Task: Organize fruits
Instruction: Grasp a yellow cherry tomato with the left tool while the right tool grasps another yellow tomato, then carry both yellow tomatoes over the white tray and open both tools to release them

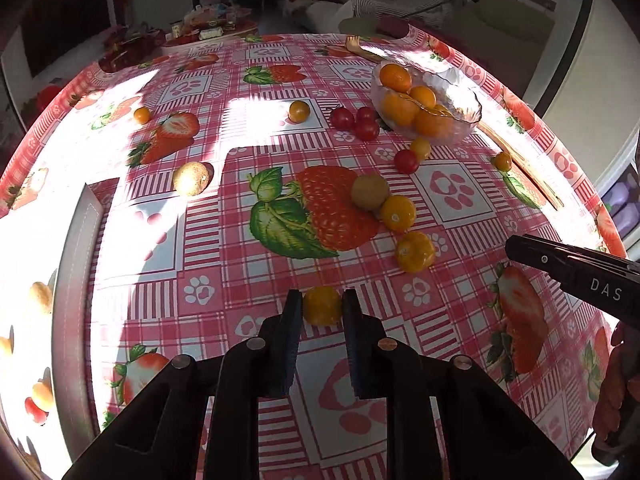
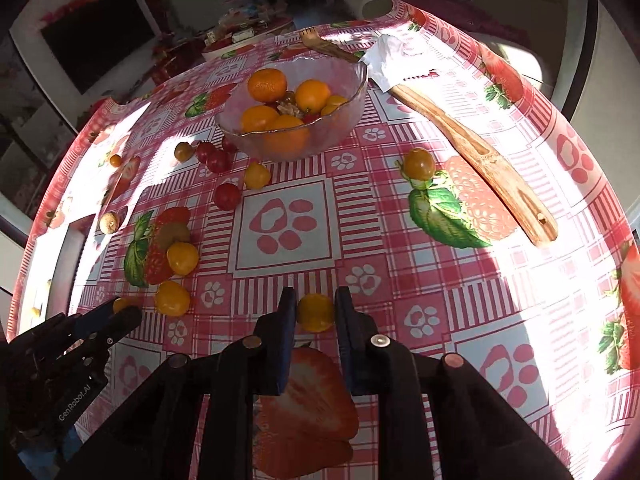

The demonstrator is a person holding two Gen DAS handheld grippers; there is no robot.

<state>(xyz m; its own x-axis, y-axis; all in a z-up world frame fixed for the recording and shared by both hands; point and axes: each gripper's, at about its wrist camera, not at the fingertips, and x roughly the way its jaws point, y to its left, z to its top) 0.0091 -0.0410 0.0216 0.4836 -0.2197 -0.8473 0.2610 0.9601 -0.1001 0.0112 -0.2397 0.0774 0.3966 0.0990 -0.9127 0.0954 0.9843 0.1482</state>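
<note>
Each hand-held gripper has a small round yellow tomato between its fingertips. The left hand-held gripper has its pads against both sides of a yellow tomato, so I judge it pinched. The right hand-held gripper brackets another yellow tomato, with a thin gap at the right pad, so whether it truly grips I cannot tell. Both fruits sit on the desk, well short of the clear glass bowl with a gilt rim, already heaped with oranges.

A smooth round fruit could squirt out sideways if squeezed off-centre, or split under too much force. With the two tools close together, lifting both at once could make them collide.

Only the right wrist view shows the long wooden spatula beside the bowl and the crumpled white paper behind it. Only the left view shows the pale grey board edge far left of the bowl.
</note>
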